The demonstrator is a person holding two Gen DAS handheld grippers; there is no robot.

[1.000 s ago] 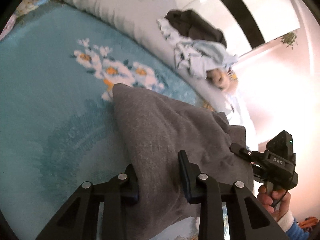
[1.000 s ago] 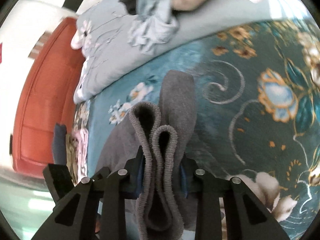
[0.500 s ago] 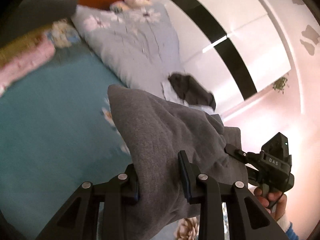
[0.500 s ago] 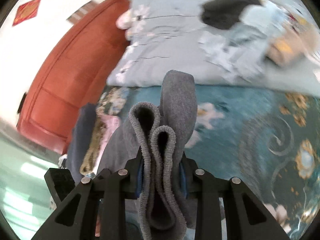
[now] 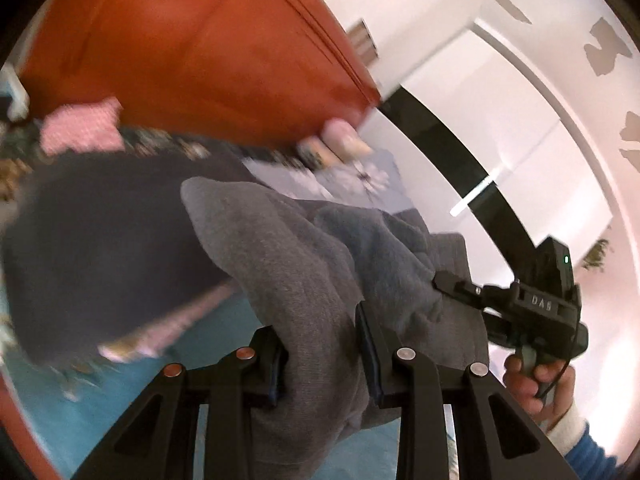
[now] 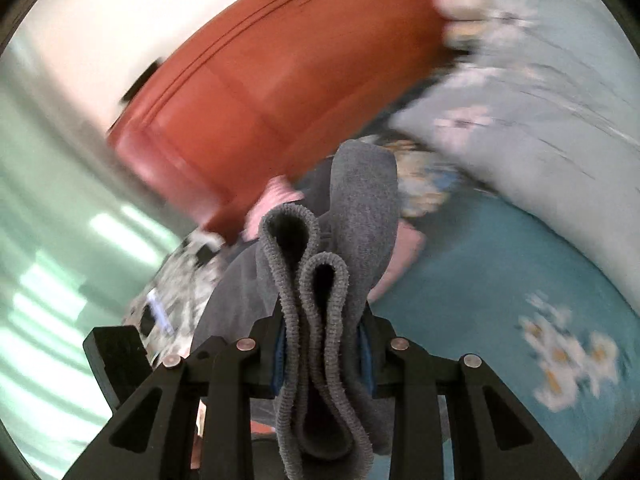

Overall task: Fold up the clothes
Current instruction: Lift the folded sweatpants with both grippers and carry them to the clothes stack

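Observation:
A folded grey knit garment [image 5: 304, 276] hangs between both grippers, lifted off the bed. My left gripper [image 5: 322, 354] is shut on one end of it, the cloth bunched between the jaws. My right gripper [image 6: 322, 354] is shut on the other end, where the ribbed grey hem [image 6: 316, 300] loops in two folds. The right gripper also shows in the left wrist view [image 5: 520, 304], gripping the garment's far edge, with the hand under it.
A stack of folded clothes, dark on top [image 5: 104, 248] with pink below [image 5: 80, 132], lies on the teal flowered bedspread [image 6: 500, 292] by the orange-red headboard [image 5: 192, 52]. A grey-blue quilt [image 6: 540, 152] lies to the right.
Both grippers have swung the held grey garment up and left, from over the open bedspread toward the headboard and the stack of folded clothes. The grips have not changed.

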